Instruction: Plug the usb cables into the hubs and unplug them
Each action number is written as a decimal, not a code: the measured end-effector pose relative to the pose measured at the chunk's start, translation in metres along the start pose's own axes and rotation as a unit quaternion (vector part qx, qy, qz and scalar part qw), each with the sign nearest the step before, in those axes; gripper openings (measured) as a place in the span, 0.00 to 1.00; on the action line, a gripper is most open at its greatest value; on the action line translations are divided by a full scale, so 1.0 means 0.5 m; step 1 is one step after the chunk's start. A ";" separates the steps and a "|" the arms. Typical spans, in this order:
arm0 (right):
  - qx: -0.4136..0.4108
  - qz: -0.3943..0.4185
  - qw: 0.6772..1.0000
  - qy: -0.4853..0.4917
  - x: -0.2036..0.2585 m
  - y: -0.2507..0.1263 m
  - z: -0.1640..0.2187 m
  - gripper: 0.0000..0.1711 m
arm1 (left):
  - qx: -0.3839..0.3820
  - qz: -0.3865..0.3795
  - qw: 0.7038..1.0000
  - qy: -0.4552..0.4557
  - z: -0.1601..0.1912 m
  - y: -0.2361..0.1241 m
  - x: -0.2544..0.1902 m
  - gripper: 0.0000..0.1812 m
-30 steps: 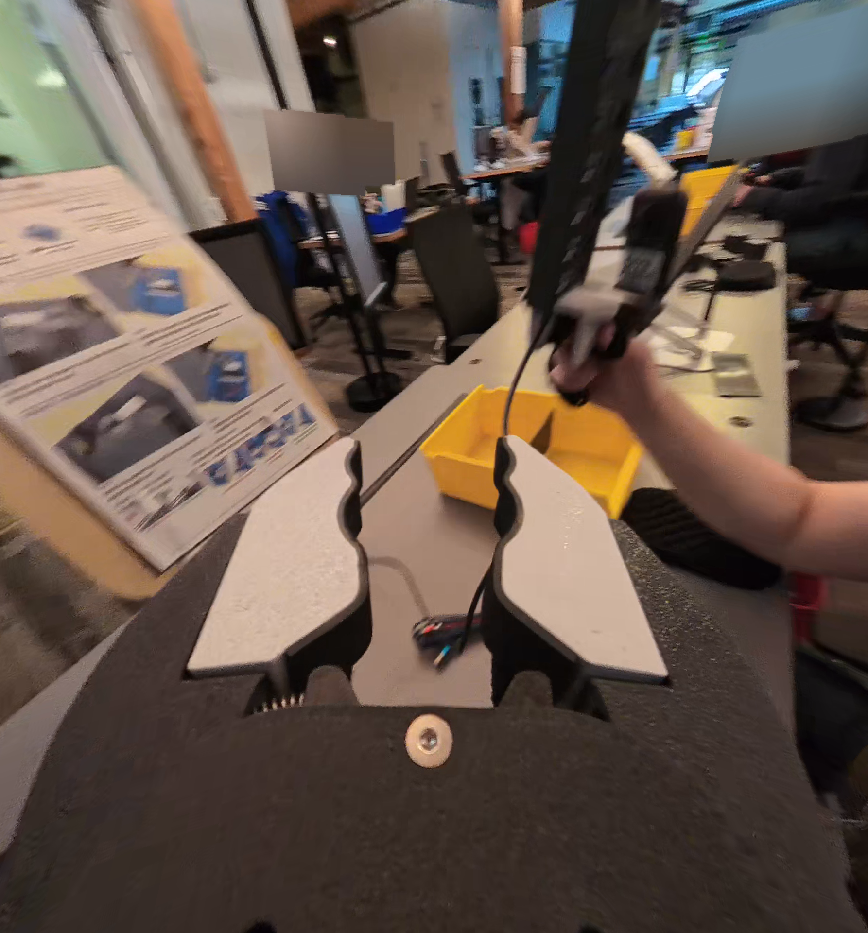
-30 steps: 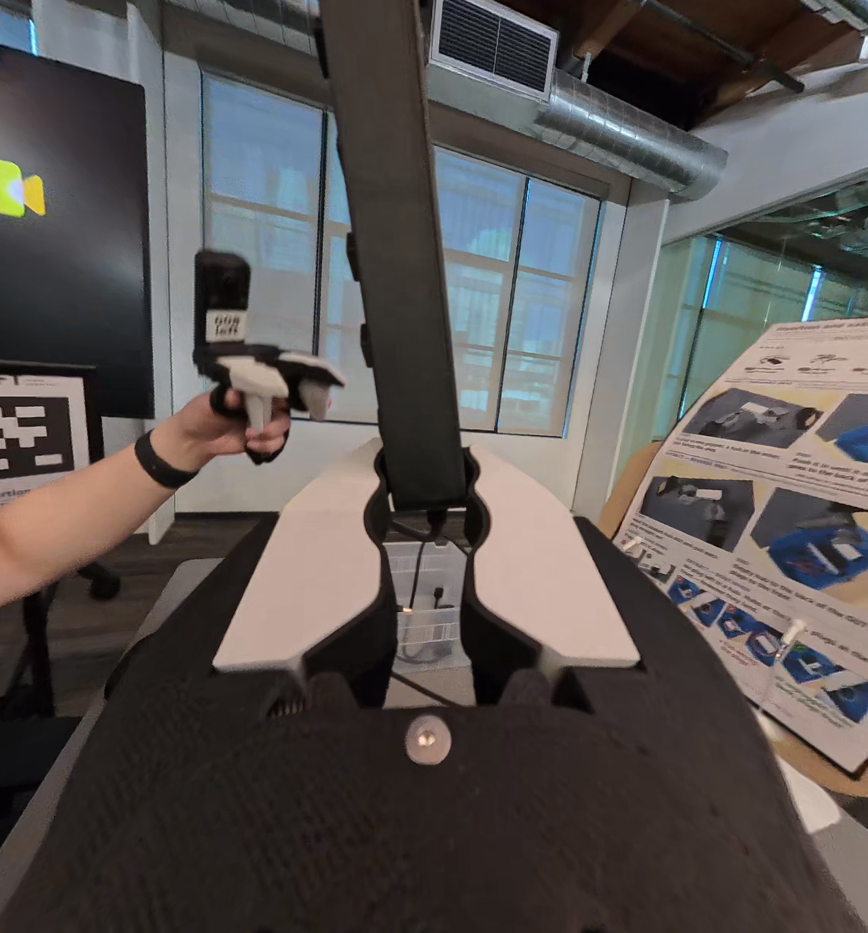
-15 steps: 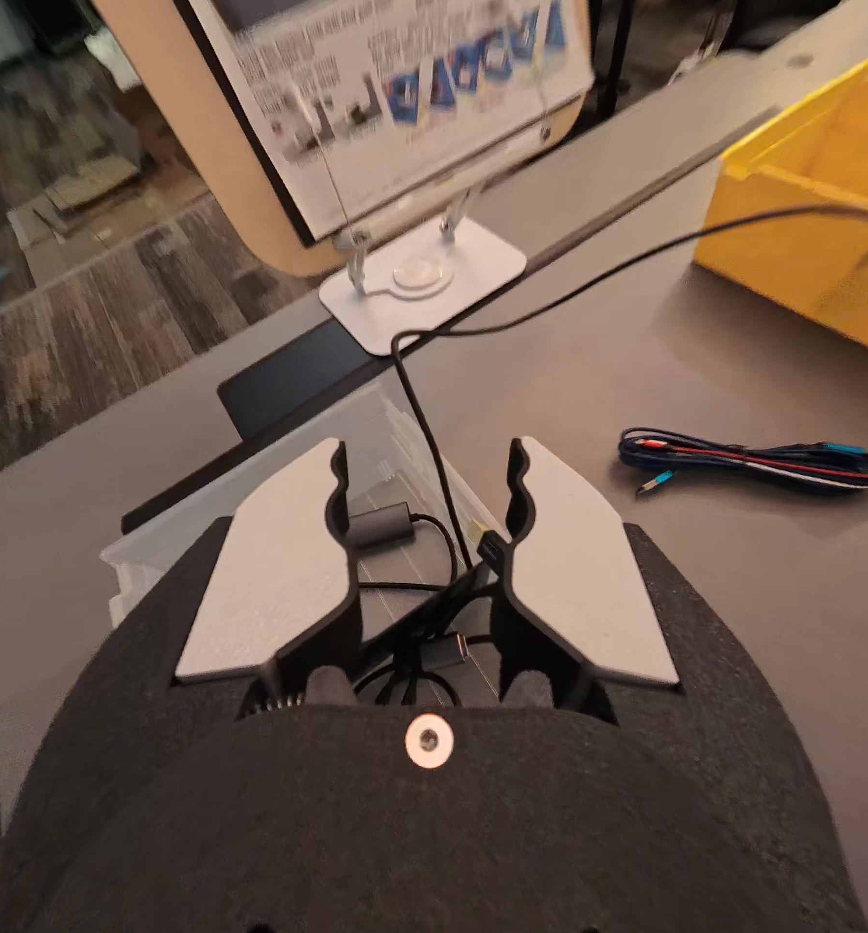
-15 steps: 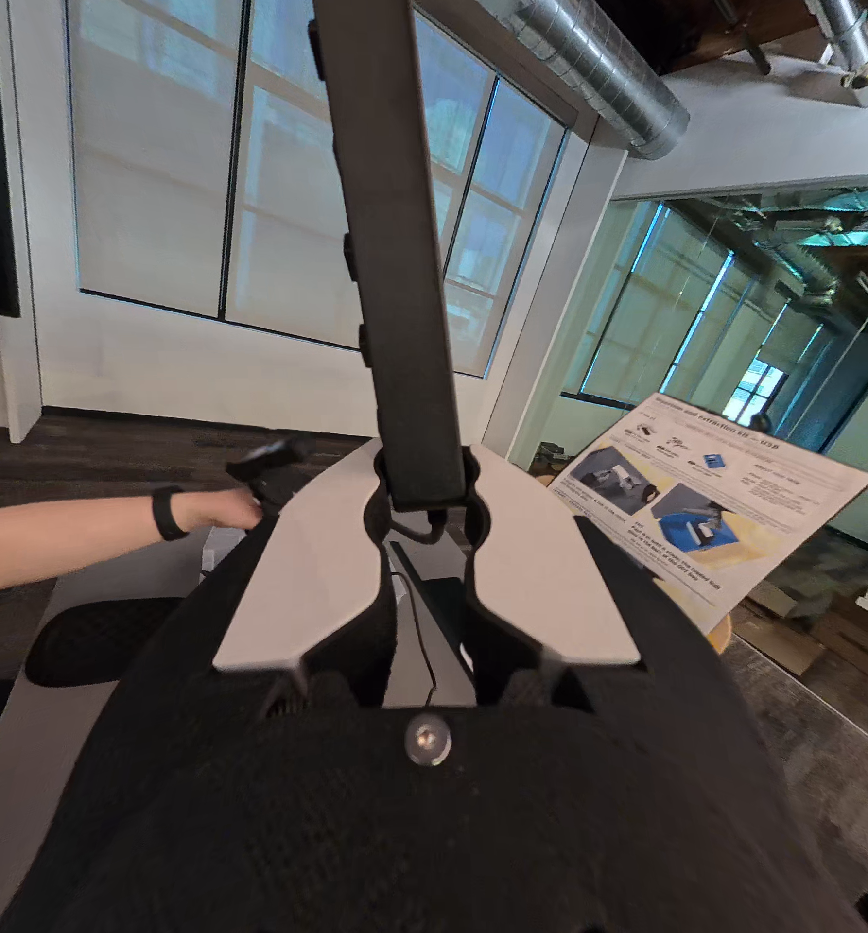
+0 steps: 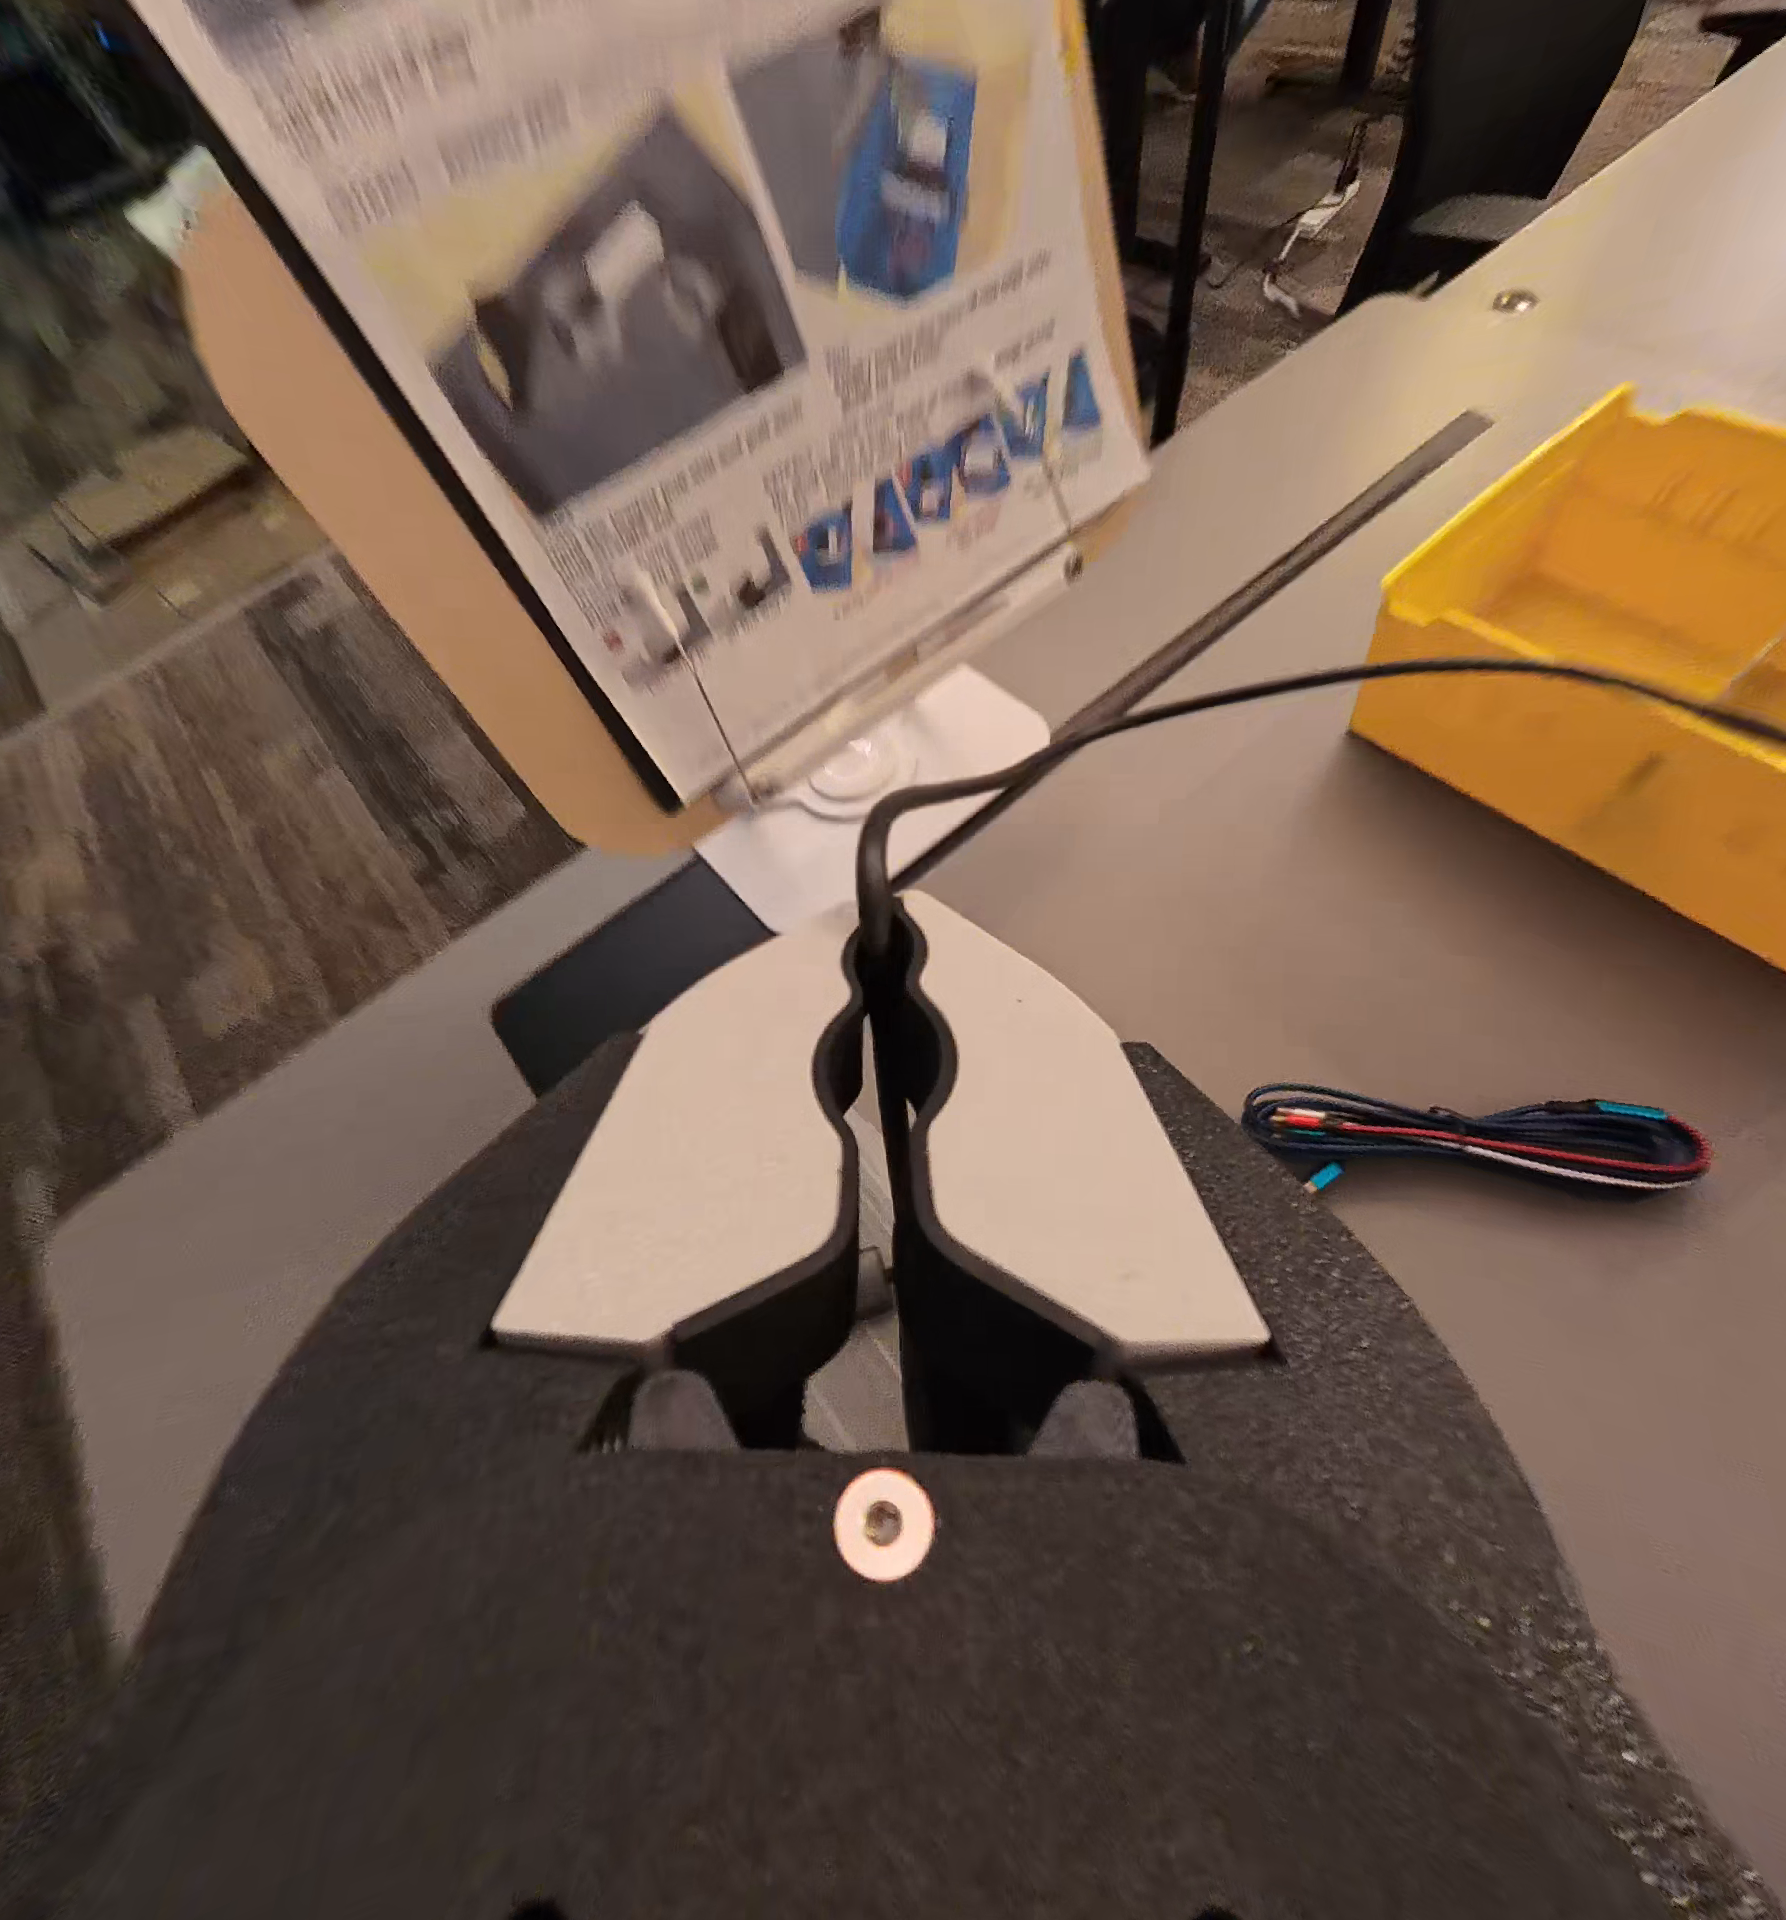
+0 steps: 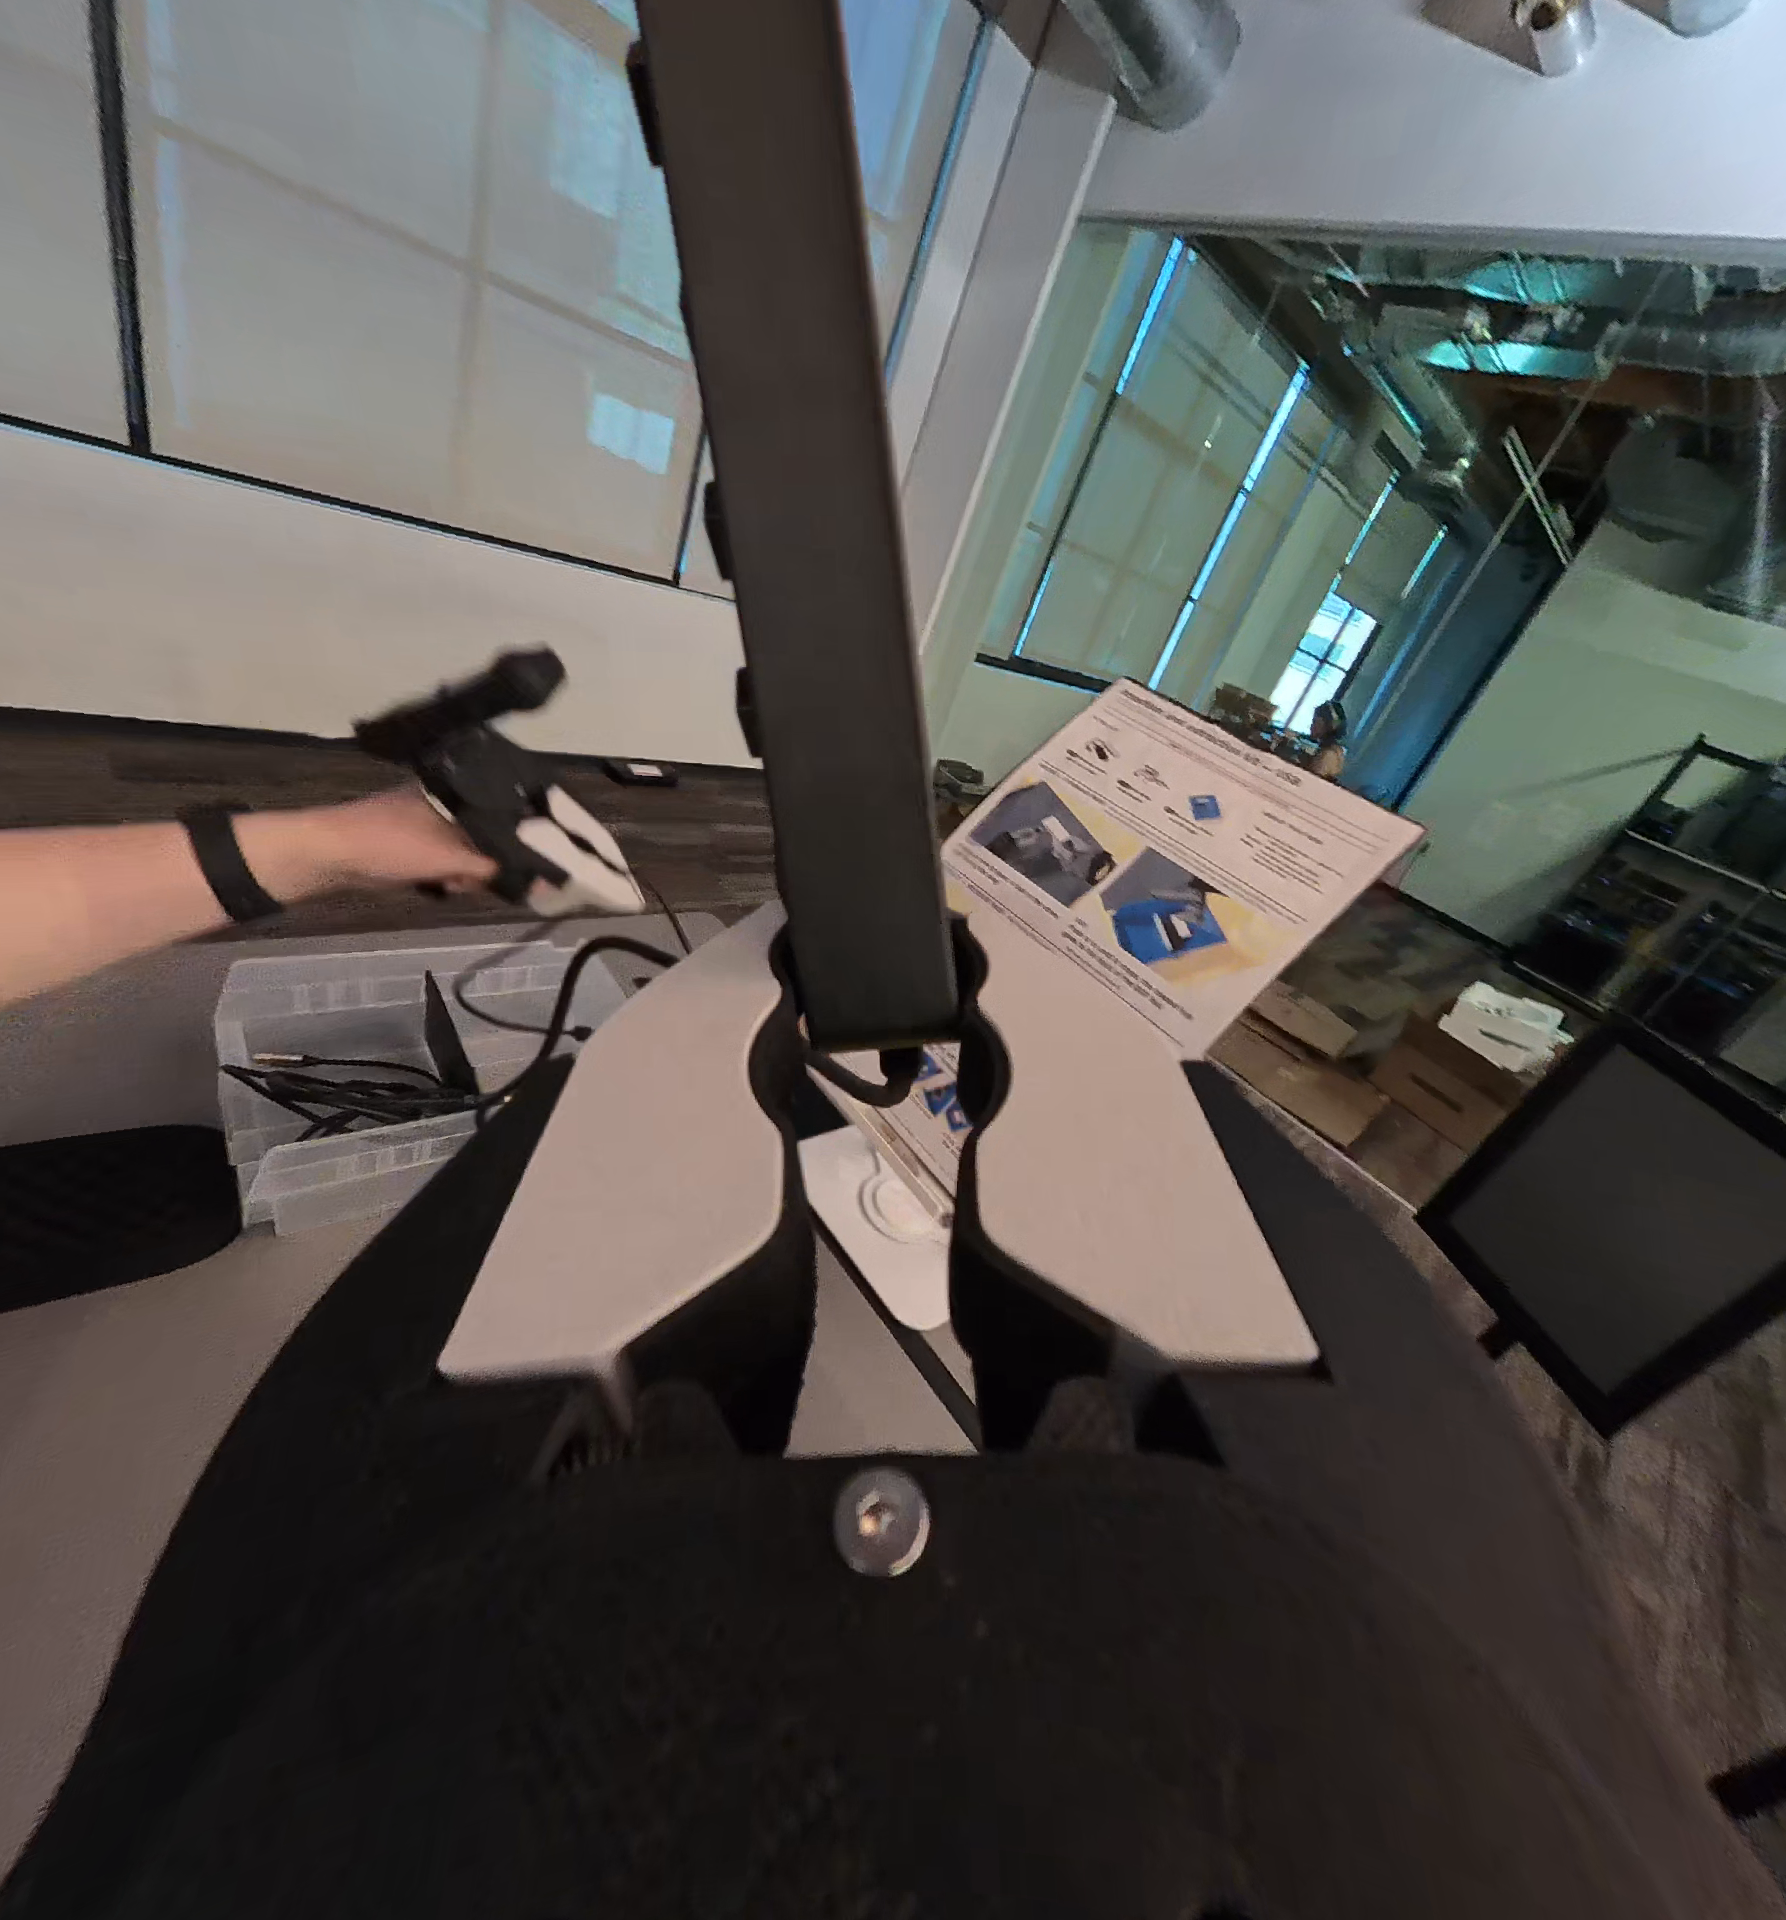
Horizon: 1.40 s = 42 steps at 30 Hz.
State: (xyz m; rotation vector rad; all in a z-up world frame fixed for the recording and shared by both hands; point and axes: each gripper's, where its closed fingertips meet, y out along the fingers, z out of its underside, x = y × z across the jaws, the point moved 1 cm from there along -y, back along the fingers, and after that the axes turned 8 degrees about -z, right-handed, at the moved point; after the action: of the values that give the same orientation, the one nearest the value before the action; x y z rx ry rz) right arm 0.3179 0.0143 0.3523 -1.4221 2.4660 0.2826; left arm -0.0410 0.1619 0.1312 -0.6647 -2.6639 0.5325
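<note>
My left gripper [image 5: 884, 925] is shut on a thin black cable [image 5: 1284, 691], which leaves the fingertips, bends and runs off to the right above the grey table [image 5: 1232, 935]. My right gripper [image 6: 873, 987] is shut on a long black usb hub [image 6: 806, 520] and holds it upright. The right wrist view also shows the left gripper [image 6: 567, 873] in a hand, above a clear bin [image 6: 349, 997] of black cables. A bundle of coloured usb cables [image 5: 1471, 1138] lies on the table to the right.
A yellow bin [image 5: 1595, 644] stands at the right. An instruction sheet on a white stand [image 5: 723, 312] is straight ahead at the table's edge. A dark screen [image 6: 1637, 1216] is off the table at the right, and a black pad [image 6: 58, 1216] lies at the left. The grippers' ends are close to 45 cm from one another.
My left gripper was open over the clear bin; it has shut on the black cable and lifted it. My right gripper kept the hub and tilted.
</note>
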 end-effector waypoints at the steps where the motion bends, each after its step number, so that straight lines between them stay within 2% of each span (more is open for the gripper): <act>1: 0.003 0.004 1.000 0.007 -0.013 0.000 0.003 0.15 | -0.005 0.003 1.000 0.005 -0.045 -0.032 0.001 0.00; 3: 0.012 0.016 1.000 0.014 -0.042 0.001 0.011 0.15 | -0.025 0.017 1.000 0.002 -0.143 -0.098 -0.007 0.00; 6: 0.036 0.031 0.998 0.027 -0.082 0.008 0.029 0.15 | -0.097 0.029 0.995 0.006 -0.299 -0.193 -0.042 0.00; 8: 0.048 0.030 0.998 0.040 -0.096 0.015 0.041 0.15 | -0.115 0.065 0.991 0.003 -0.358 -0.227 -0.091 0.00; 9: 0.054 0.028 0.997 0.046 -0.099 0.018 0.047 0.15 | -0.106 0.086 0.991 0.012 -0.364 -0.228 -0.119 0.00; 12: 0.080 0.012 0.995 0.058 -0.096 0.027 0.067 0.15 | -0.072 0.094 0.992 0.044 -0.324 -0.174 -0.175 0.00; 15: 0.115 0.015 0.991 0.064 -0.091 0.030 0.090 0.15 | -0.033 0.106 0.993 0.041 -0.235 -0.062 -0.219 0.00; 18: 0.146 0.026 0.987 0.066 -0.083 0.019 0.105 0.15 | 0.000 0.164 0.986 -0.002 -0.167 0.040 -0.276 0.00; 21: 0.175 0.037 0.982 0.056 -0.075 -0.001 0.119 0.15 | -0.003 0.214 0.976 -0.036 -0.150 0.109 -0.335 0.00; 25: 0.215 0.040 0.975 0.049 -0.067 -0.027 0.141 0.15 | -0.017 0.270 0.961 -0.055 -0.164 0.154 -0.408 0.00; 28: 0.229 0.031 0.972 0.051 -0.057 -0.032 0.155 0.15 | 0.013 0.314 0.946 -0.080 -0.122 0.187 -0.458 0.00; 32: 0.253 0.011 0.966 0.050 -0.043 -0.015 0.172 0.15 | 0.080 0.288 0.952 -0.057 0.015 0.257 -0.480 0.20; 34: 0.276 -0.006 0.960 0.052 -0.034 -0.001 0.183 0.15 | 0.103 0.289 0.950 -0.051 0.066 0.262 -0.473 0.22; 36: 0.309 -0.027 0.949 0.049 -0.023 0.013 0.193 0.15 | 0.083 0.274 0.957 -0.053 0.077 0.246 -0.442 0.23; 39: 0.367 -0.061 0.928 0.027 -0.004 0.035 0.203 0.15 | -0.014 0.242 0.969 -0.050 0.034 0.169 -0.365 0.23; 42: 0.421 -0.122 0.899 -0.013 0.031 0.061 0.210 0.15 | -0.110 0.207 0.971 -0.037 -0.018 0.048 -0.284 0.35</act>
State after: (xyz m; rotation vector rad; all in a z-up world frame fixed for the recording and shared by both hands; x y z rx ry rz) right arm 0.2989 0.0489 0.2492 -1.2563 1.9280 -0.7278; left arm 0.0899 0.1124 0.0952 -1.3070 -2.6820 0.3705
